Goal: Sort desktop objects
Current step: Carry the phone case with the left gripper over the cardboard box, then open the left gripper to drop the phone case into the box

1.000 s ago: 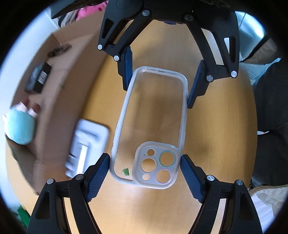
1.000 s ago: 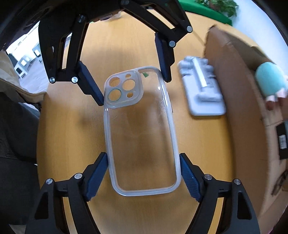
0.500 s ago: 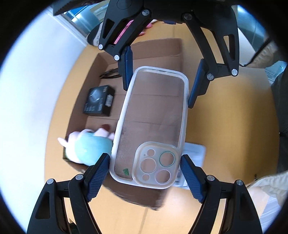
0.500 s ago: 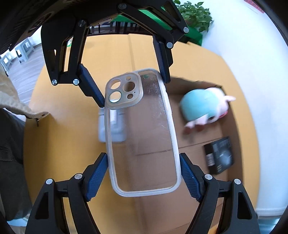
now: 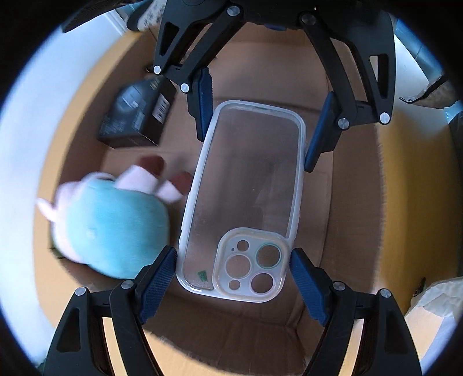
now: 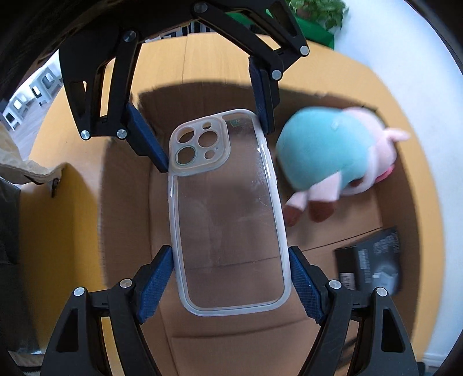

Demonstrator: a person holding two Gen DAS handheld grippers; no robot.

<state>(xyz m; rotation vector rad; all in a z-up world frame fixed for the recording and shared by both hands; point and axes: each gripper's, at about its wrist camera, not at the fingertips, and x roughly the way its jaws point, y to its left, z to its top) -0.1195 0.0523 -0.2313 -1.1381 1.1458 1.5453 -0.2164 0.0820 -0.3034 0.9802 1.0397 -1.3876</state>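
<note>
A clear phone case [image 5: 246, 188] [image 6: 228, 219] hangs level in the air, pinched across its width at both ends. My left gripper [image 5: 233, 272] [image 6: 207, 124] is shut on the camera-cutout end. The plain end sits between the blue pads of my right gripper [image 6: 231, 274] [image 5: 262, 118], which is shut on it too. Below the case lies an open cardboard box [image 5: 332, 202] [image 6: 231, 326]. Inside the box are a teal and pink plush toy [image 5: 115, 225] [image 6: 324, 150] and a small black carton [image 5: 136, 115] [image 6: 373, 266], both off to one side of the case.
The box rests on a wooden table [image 6: 72, 188]. A crumpled paper bag [image 5: 434, 295] lies past the box's edge. A green plant [image 6: 318, 17] stands beyond the table by a white wall. The box floor under the case is bare.
Both grippers carried the case sideways from above the bare tabletop and a white phone stand to above the box. The plush toy and black carton now lie close beside it.
</note>
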